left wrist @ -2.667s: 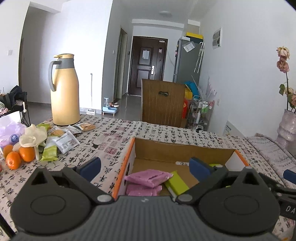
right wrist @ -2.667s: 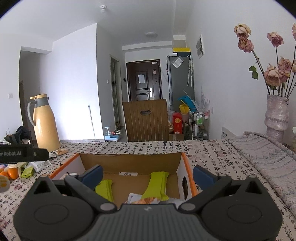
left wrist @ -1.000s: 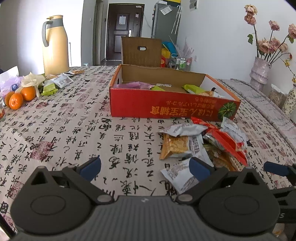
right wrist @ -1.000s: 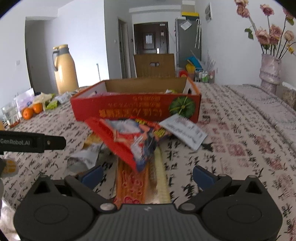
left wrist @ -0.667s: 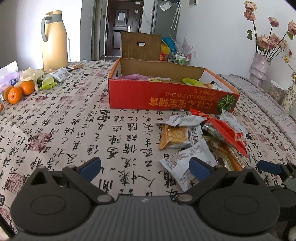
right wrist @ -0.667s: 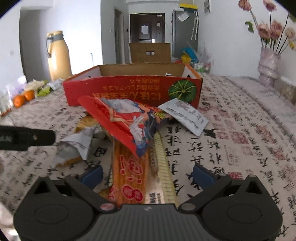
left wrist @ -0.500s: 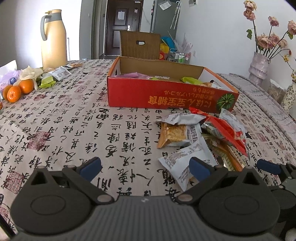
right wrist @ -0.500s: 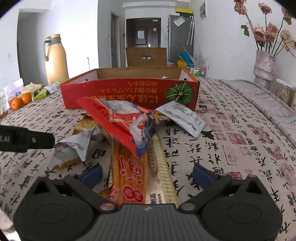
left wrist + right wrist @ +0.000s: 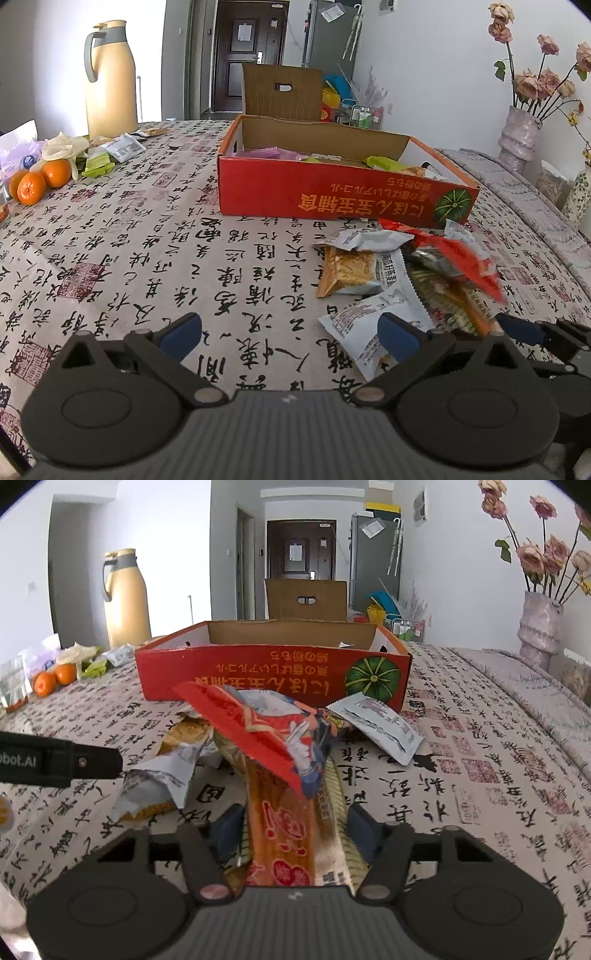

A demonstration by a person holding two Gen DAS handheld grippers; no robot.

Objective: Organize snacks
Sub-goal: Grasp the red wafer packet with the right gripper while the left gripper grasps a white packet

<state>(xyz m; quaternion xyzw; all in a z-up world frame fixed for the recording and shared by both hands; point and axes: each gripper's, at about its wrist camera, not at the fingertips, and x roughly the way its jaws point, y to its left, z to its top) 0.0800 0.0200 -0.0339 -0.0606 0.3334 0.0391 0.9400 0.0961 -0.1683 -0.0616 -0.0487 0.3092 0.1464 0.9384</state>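
A red cardboard box point(image 9: 332, 199) point(image 9: 258, 672) holds several snack packets. In front of it lies a loose pile: a red packet point(image 9: 266, 723) point(image 9: 454, 258), a white packet point(image 9: 369, 321), a biscuit packet point(image 9: 347, 271) and another white packet point(image 9: 380, 723). My right gripper point(image 9: 295, 827) is closing, with both pads against the sides of a long orange snack packet point(image 9: 284, 830), which passes under the red one. My left gripper point(image 9: 290, 332) stands open over the tablecloth left of the pile, its right finger above the white packet.
A tall beige thermos point(image 9: 109, 81), oranges point(image 9: 37, 181) and small packets point(image 9: 118, 147) sit at the back left. A vase with dried roses point(image 9: 519, 136) stands at the far right. A patterned cloth point(image 9: 147, 258) covers the table.
Both grippers came back from over the box to the pile. The right gripper's jaws went from wide open to closed in on the long orange packet. The left gripper has held still lately.
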